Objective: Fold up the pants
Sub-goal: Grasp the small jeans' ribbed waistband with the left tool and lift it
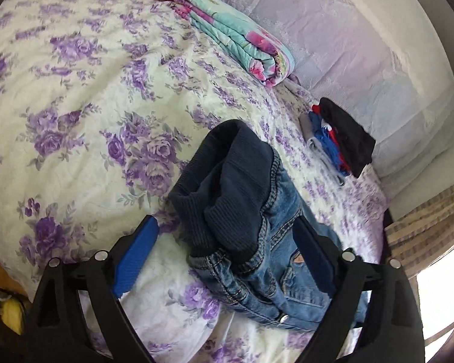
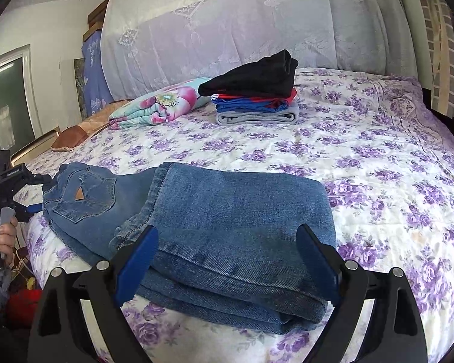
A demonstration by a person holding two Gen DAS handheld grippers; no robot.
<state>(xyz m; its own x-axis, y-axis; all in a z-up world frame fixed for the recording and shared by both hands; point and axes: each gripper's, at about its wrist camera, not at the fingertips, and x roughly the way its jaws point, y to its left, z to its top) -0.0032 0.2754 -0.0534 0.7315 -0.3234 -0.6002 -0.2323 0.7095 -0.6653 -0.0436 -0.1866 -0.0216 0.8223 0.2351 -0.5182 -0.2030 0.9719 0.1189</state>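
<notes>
Blue jeans (image 2: 227, 205) lie on the purple-flowered bedspread (image 2: 378, 163), with the legs folded over into a thick stack near me. My right gripper (image 2: 227, 230) hovers open over that stack, a blue pad on either side. The seat with its back pocket (image 2: 81, 196) lies to the left. There a hand (image 2: 6, 233) holds my left gripper (image 2: 42, 192) at the waist end. In the left wrist view the left gripper (image 1: 225, 220) stands wide open around the dark ribbed waistband (image 1: 227, 187) of the jeans (image 1: 272, 266), and the pads do not press on it.
A stack of folded clothes (image 2: 257, 96) with a black piece on top sits further back on the bed. Beside it lies a folded turquoise and pink quilt (image 2: 160, 106). A lace-covered pile (image 2: 227, 30) lines the wall. The bed's near edge runs just under my grippers.
</notes>
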